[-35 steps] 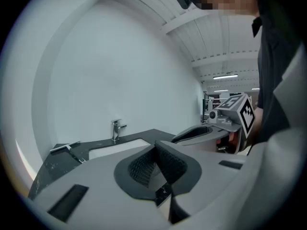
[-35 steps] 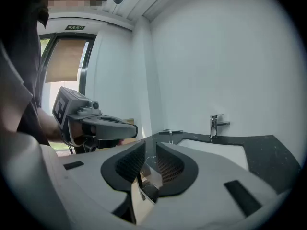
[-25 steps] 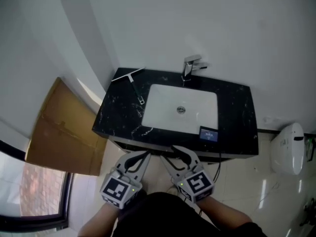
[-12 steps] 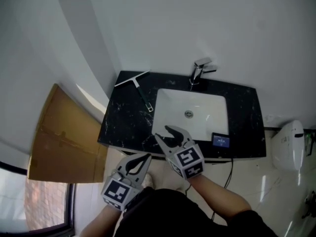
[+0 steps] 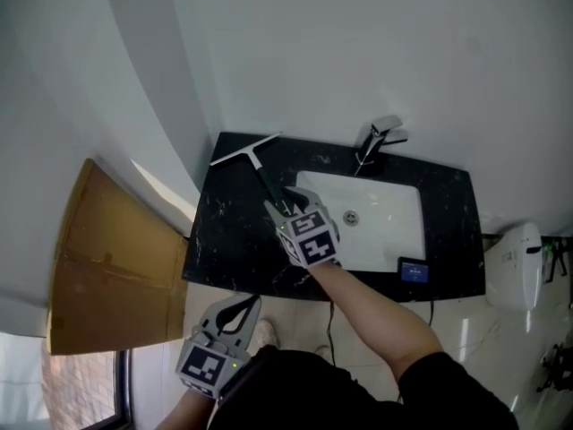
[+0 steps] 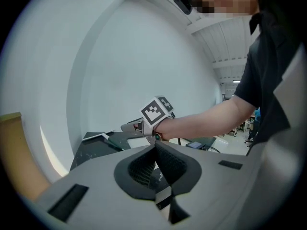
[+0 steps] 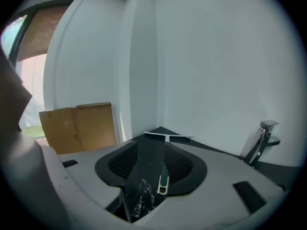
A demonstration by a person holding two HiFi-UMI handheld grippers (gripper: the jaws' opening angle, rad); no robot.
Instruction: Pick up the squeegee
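The squeegee (image 5: 255,164) lies on the back left of the black counter (image 5: 224,236), its pale blade toward the wall and its dark handle pointing at me. My right gripper (image 5: 286,202) is open at the handle's near end. In the right gripper view the handle (image 7: 162,176) lies between the spread jaws of the right gripper (image 7: 156,150), with the blade (image 7: 167,137) beyond. My left gripper (image 5: 243,305) hangs low in front of the counter, off the squeegee. In its own view the left gripper (image 6: 154,147) is shut on nothing.
A white sink basin (image 5: 389,227) sits in the counter's middle with a chrome faucet (image 5: 380,137) behind it. A small blue-screened device (image 5: 414,270) rests on the front right. Brown cardboard (image 5: 98,258) leans at the left; a white fixture (image 5: 515,267) stands right.
My right gripper has reached forward and left from in front of the counter to the squeegee's handle end. The left gripper has stayed low near my body.
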